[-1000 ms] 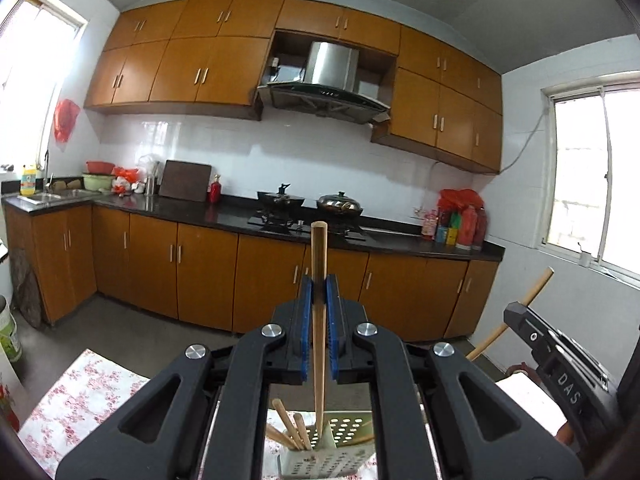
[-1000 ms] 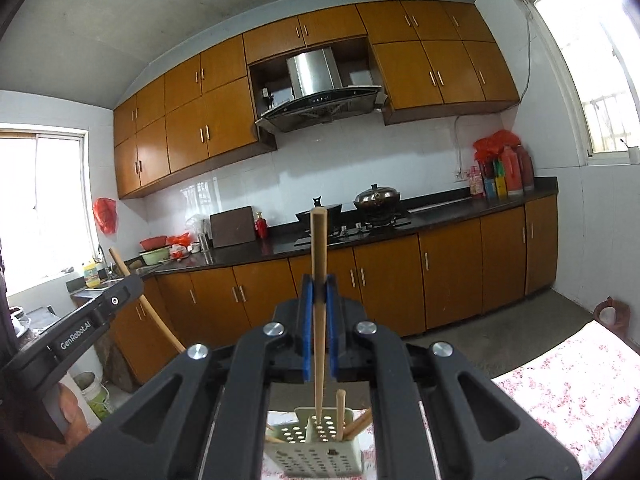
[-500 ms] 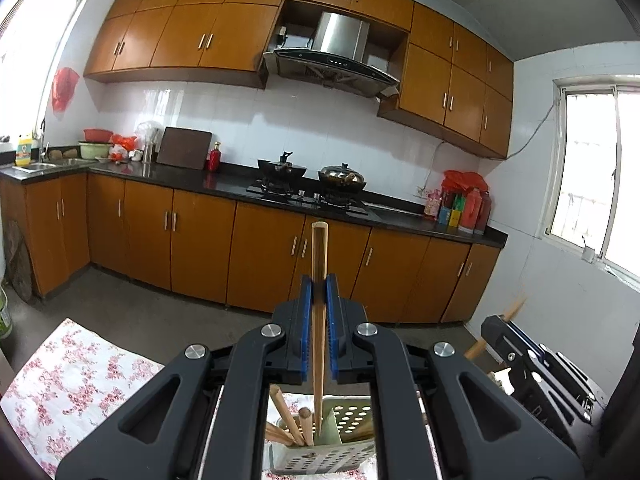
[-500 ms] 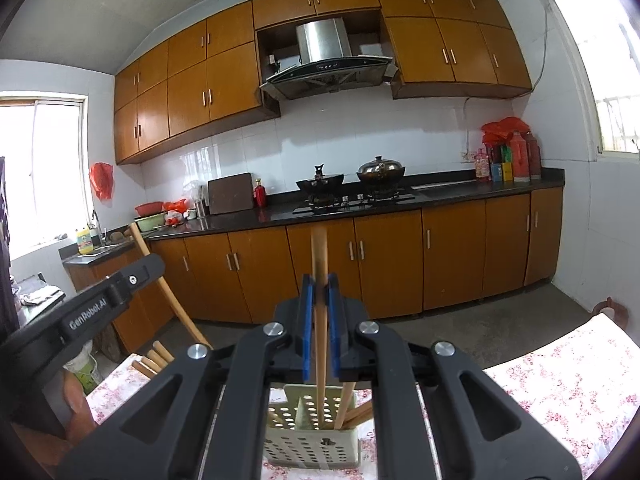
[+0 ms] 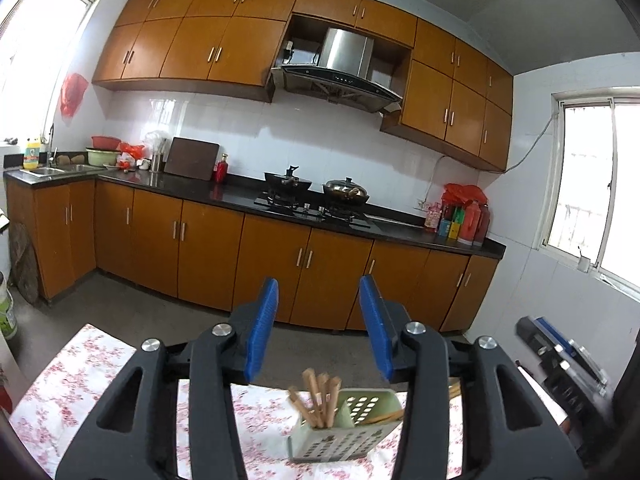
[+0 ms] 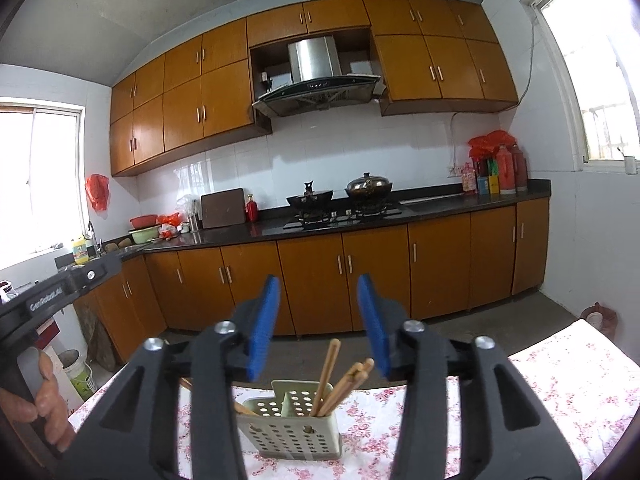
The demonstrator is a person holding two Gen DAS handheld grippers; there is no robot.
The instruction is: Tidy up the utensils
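A pale green perforated utensil holder [image 5: 344, 428] [image 6: 292, 424] stands on the floral tablecloth, below and between both grippers. Several wooden chopsticks [image 5: 318, 398] [image 6: 340, 380] stand upright in it. My left gripper [image 5: 319, 328] is open and empty, above and just behind the holder. My right gripper [image 6: 318, 324] is open and empty, above the holder from the other side. The right gripper's body shows at the right edge of the left wrist view [image 5: 560, 364]; the left gripper's body and the hand holding it show at the left of the right wrist view [image 6: 60, 292].
The table carries a white cloth with pink flowers [image 5: 80, 376] [image 6: 560, 380]. Beyond it is bare floor, then a run of orange cabinets [image 5: 208, 256] with a black counter, a stove with two pots [image 6: 340, 196], and bottles [image 6: 500, 168].
Both grippers have opened and let go of their chopsticks, which now stand in the holder with the others. Both cameras have tilted, and the holder shows more fully.
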